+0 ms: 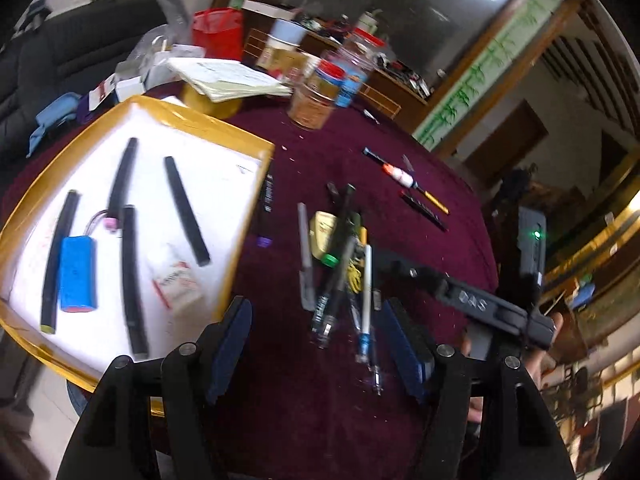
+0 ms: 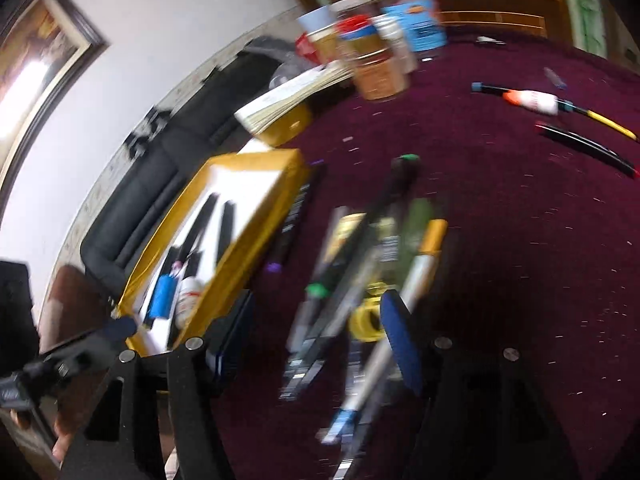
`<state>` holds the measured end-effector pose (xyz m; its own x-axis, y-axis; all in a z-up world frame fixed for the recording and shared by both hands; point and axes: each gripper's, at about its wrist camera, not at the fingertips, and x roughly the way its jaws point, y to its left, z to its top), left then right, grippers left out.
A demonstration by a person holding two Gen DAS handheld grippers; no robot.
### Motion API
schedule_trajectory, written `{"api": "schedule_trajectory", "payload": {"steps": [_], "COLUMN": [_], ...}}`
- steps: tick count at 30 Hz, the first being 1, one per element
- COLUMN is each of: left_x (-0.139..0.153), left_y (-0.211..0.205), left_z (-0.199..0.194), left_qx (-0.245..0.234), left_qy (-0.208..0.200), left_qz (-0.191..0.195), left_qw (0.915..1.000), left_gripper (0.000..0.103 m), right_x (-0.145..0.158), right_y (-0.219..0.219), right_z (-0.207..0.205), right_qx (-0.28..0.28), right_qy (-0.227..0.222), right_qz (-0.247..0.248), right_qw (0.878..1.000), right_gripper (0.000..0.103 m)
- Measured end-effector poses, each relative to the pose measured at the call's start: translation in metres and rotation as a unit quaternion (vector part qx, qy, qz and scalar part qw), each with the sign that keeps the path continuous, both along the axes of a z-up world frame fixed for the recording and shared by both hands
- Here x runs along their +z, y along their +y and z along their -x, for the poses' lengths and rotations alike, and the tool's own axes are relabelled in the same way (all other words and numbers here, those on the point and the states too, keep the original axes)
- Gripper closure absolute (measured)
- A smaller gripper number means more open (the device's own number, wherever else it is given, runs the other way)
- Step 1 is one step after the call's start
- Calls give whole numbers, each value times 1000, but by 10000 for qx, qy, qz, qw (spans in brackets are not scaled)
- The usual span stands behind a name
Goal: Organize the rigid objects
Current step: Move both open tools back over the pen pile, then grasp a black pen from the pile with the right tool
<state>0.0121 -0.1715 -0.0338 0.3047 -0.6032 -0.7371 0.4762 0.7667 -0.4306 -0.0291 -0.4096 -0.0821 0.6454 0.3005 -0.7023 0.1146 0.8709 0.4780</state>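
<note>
A dark red bench [image 1: 400,168] fills both views; on its left part sits a yellow-rimmed tray [image 1: 192,128] with a white floor, holding four black markers [image 1: 186,210], a blue battery pack [image 1: 78,274] and a small white bottle [image 1: 176,280]; just right of the tray lies a loose pile of pens [image 1: 344,272] and markers, blurred in the right wrist view; further back stand jars [image 1: 316,92] and a stack of papers [image 1: 228,78]; the left tongs [image 1: 324,340] hang released above the pile, gripping nothing; the right tongs [image 2: 316,340] are likewise spread wide over the pens, nothing pinched between them.
</note>
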Motion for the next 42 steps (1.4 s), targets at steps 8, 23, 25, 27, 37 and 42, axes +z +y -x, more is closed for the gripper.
{"api": "schedule_trajectory", "payload": {"steps": [8,23,25,27,37,42], "left_x": [-10,-36,-35,-35,-36,-37], "left_y": [-19,-36,-35,-33,-28,-25], "left_z": [10,5,4,4,7,7], "left_qx": [72,-72,-83,-61,-25,-8], "left_qy": [50,327,317,275,199,183], "left_qz": [-216,-249,-225,-223,-318,-349], "left_qw": [9997,9991,9992,9994,9993,9992], "left_gripper": [33,32,32,33,32,32], "right_x": [-27,-38,-41,-44,-46,-44], "right_y": [-24,-47,-35,-23,24,0], "right_z": [4,4,0,-2,-7,-4], "right_qx": [-399,-682,-635,-703,-426,-690], "right_qy": [163,291,488,721,716,784], "right_qz": [-133,-278,156,749,2242,1884], "right_qw": [9990,9969,9967,9921,9710,9765], "right_gripper": [44,74,84,91,90,94]}}
